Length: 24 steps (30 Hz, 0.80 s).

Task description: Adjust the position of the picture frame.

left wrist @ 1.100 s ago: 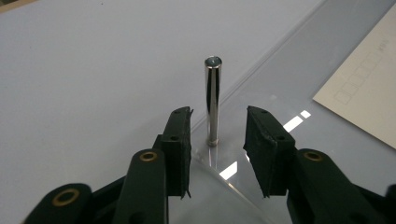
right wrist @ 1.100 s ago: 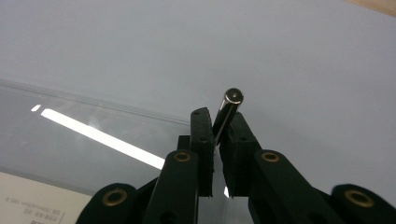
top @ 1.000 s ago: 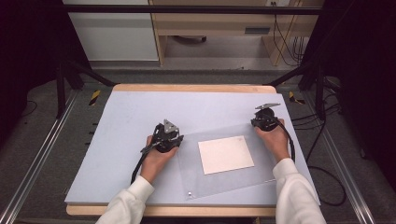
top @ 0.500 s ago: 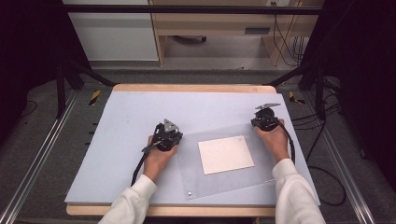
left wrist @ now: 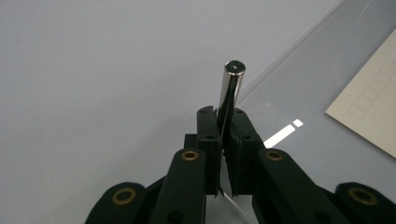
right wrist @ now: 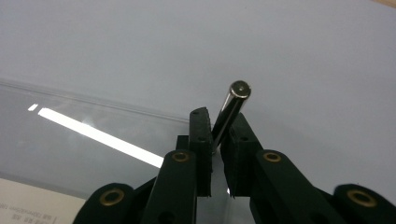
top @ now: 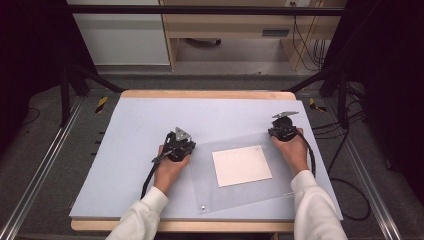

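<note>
We are working on a clear acrylic sheet point(top: 240, 172) lying flat on the grey table point(top: 130, 130), with one white paper point(top: 242, 165) under or inside it. At its far corners stand metal pins: the left gripper point(left wrist: 225, 135) is clenched on one metal pin point(left wrist: 230, 88) at the sheet's far-left corner, its jaws having just finished closing, and the right gripper point(right wrist: 219, 135) is clenched on the other pin point(right wrist: 232, 108) at the far-right corner. We count one sheet, one paper, two held pins and one small stud point(top: 203, 206) at the near-left corner (the near-right corner we cannot make out). We judge the sheet stiff, light and smooth, so its flat faces would likely slip from the pads; the pins look the better hold. The polished pins may themselves slide or tilt, as the right one already leans between the jaws, so we would grip low and lift both ends evenly.
</note>
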Tool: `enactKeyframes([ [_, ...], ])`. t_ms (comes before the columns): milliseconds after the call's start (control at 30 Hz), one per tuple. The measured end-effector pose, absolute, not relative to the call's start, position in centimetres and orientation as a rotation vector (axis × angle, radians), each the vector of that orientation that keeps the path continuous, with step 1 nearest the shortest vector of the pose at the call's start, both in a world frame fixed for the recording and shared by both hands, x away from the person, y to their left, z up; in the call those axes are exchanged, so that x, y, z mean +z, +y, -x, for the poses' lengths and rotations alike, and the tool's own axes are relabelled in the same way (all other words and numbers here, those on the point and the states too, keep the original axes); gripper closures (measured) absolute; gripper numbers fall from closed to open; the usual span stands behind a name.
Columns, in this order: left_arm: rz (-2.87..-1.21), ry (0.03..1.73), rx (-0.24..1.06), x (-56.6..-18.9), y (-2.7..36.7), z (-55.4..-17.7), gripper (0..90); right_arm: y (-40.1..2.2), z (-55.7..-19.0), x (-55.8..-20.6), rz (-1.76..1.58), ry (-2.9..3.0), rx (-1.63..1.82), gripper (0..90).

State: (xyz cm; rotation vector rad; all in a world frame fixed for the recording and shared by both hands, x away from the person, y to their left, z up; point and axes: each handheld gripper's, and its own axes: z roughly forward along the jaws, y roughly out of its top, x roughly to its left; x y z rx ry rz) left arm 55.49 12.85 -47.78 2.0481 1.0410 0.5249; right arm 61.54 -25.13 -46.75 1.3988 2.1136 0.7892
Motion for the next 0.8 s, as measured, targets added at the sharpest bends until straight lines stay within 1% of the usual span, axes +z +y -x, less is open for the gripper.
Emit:
enactKeyframes([
  [267, -2.045, 1.043, 0.518, -47.7, 12.8, -55.7, 84.4, -25.2, -61.5, -46.5, -1.443, 2.105, 0.815, 85.6],
  [433, -2.027, 1.055, 0.474, -47.5, 13.2, -55.8, 84.4, -25.1, -61.3, -45.8, -1.451, 2.132, 0.793, 85.7],
  [467, -2.050, 1.054, 0.482, -46.9, 13.3, -55.7, 84.4, -25.0, -61.2, -45.6, -1.452, 2.137, 0.793, 85.7],
  [567, -2.055, 1.048, 0.494, -46.4, 13.5, -55.7, 84.5, -24.9, -61.0, -45.1, -1.446, 2.146, 0.786, 85.7],
  [800, -2.078, 1.031, 0.478, -44.5, 14.6, -55.6, 83.7, -24.0, -60.2, -42.8, -1.409, 2.205, 0.743, 85.7],
])
